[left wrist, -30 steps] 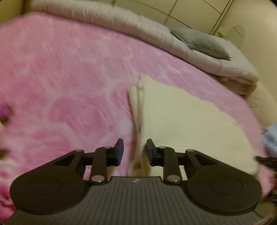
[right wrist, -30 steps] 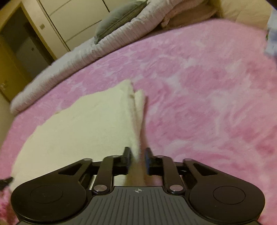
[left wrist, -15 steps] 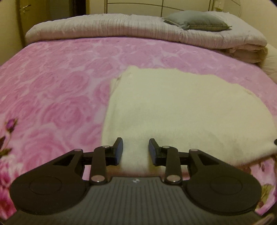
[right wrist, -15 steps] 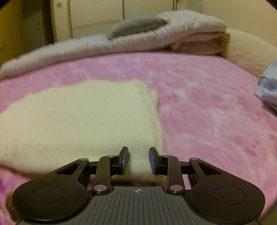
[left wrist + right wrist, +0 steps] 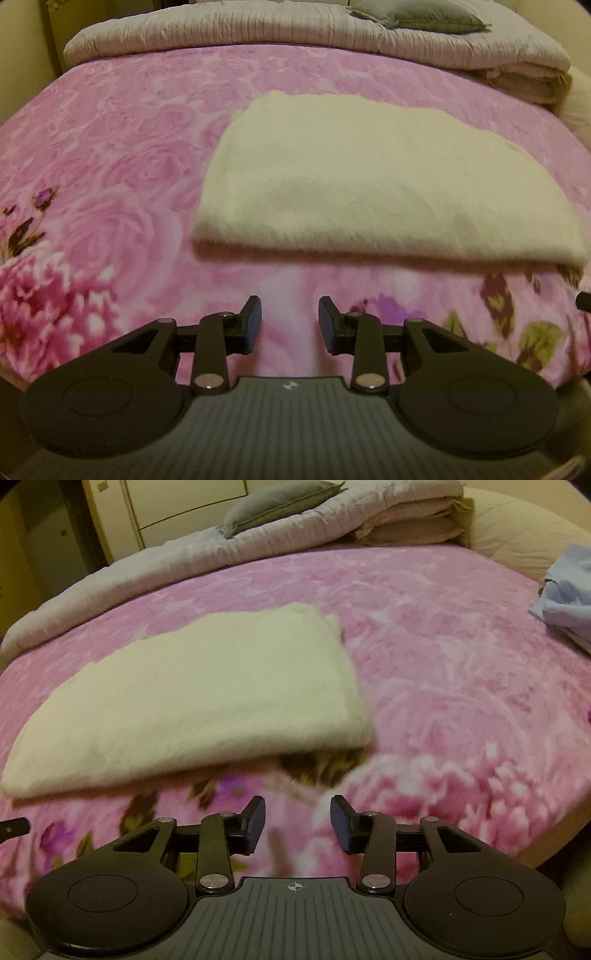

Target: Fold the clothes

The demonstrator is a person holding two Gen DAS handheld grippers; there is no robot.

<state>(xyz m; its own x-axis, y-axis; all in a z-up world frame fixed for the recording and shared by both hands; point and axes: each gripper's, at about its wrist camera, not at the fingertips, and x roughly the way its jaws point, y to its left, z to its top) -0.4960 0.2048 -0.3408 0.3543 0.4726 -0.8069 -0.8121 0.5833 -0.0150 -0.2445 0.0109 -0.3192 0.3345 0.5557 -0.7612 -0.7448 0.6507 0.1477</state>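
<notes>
Cream garment (image 5: 369, 177), folded into a flat rectangular pad, lies on the pink rose-print bedspread (image 5: 110, 147) near the bed's front edge. Long axis runs side to side across both views; thick folded edge faces the cameras. Fabric fuzzy, fleece-like.

Left claw (image 5: 290, 325) tilts down at the bedspread just short of the garment's near edge, jaws apart, nothing between them. Right claw (image 5: 297, 825) is angled likewise by the near right corner, jaws opening, empty.

Behind: ribbed grey quilt (image 5: 258, 33) folded along the far side, grey pillow (image 5: 277, 502) on it. Pale blue cloth (image 5: 565, 590) at the right.
</notes>
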